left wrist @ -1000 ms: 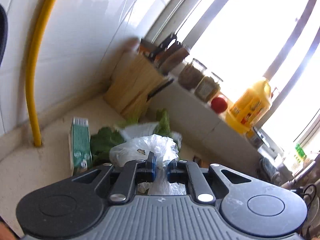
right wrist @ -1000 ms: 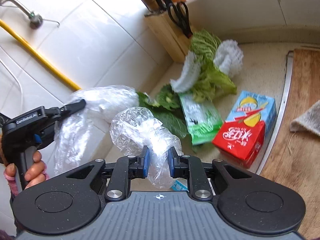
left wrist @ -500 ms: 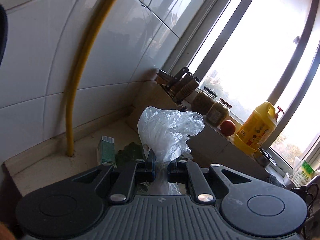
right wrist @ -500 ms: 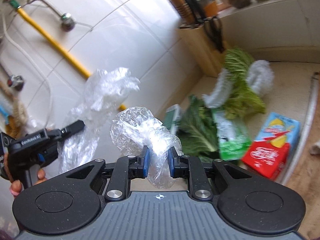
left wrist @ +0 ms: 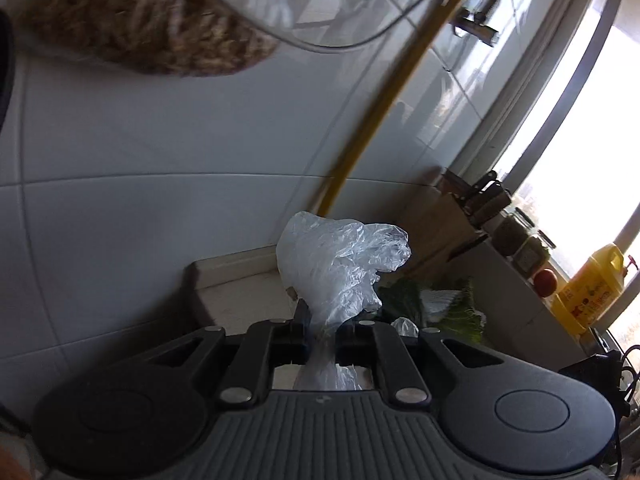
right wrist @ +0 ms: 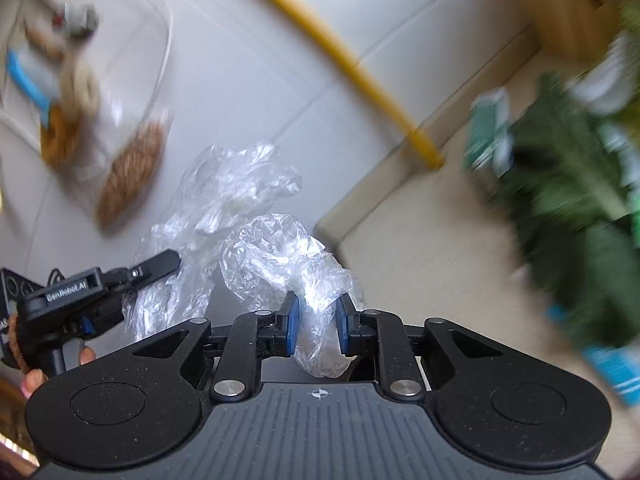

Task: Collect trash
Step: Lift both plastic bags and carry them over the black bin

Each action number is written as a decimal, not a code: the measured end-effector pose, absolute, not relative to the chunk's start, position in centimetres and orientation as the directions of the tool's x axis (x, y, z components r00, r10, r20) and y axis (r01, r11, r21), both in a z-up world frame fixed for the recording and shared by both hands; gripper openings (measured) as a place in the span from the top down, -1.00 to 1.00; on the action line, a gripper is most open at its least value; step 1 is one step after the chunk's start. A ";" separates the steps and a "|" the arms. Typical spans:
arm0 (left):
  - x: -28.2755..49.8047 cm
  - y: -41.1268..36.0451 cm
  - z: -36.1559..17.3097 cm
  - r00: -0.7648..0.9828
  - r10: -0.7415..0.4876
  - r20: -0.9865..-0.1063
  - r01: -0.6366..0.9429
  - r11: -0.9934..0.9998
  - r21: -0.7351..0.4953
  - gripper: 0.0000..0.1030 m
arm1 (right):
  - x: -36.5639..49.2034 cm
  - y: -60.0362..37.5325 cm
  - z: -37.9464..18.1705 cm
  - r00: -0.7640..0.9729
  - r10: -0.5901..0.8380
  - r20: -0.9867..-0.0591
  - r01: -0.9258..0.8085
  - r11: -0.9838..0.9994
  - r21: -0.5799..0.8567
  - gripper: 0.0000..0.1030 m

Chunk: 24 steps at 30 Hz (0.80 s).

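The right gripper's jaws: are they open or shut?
Shut on a plastic bag: the right gripper pinches crumpled clear film between its blue pads.

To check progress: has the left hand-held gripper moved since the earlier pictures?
Yes. The left hand-held gripper, shut on its plastic bag, rose and drew back; the knife block now looks farther.

Both wrist cams face wall, share yellow pipe [left wrist: 376,120].

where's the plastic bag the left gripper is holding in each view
Left wrist view: the plastic bag stands up at centre, pinched by the left gripper at the bottom.
Right wrist view: it hangs left of centre, above and below the left gripper, behind the crumpled bag that the right gripper holds.
Shared landmark: the yellow pipe running down the tiled wall.
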State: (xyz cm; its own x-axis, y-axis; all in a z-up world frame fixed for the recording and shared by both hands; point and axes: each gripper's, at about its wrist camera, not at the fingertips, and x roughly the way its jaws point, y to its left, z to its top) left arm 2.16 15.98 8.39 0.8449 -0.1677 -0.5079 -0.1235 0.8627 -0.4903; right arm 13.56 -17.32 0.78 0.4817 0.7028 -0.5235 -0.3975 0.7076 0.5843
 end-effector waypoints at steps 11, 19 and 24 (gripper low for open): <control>-2.3 23.1 3.4 0.794 -0.066 -0.605 -0.311 0.811 -0.497 0.85 | 13.5 -8.8 -1.5 0.381 0.698 -0.607 -0.437 0.714 0.547 0.51; -1.2 24.7 -0.1 0.726 -0.050 -0.686 -0.370 0.813 -0.450 0.85 | 14.5 -4.8 -4.6 0.339 0.667 -0.664 -0.420 0.739 0.528 0.51; -0.1 24.6 -2.4 0.681 -0.047 -0.731 -0.384 0.827 -0.411 0.85 | 15.3 -3.1 -6.3 0.330 0.630 -0.703 -0.405 0.767 0.497 0.51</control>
State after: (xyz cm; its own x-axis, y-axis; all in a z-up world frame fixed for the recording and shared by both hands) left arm -0.11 24.63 -2.39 0.6812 -0.0468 -0.7306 -0.3836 0.8272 -0.4106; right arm 15.26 -3.06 -6.32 0.3297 0.6296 -0.7035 -0.4049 0.7674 0.4971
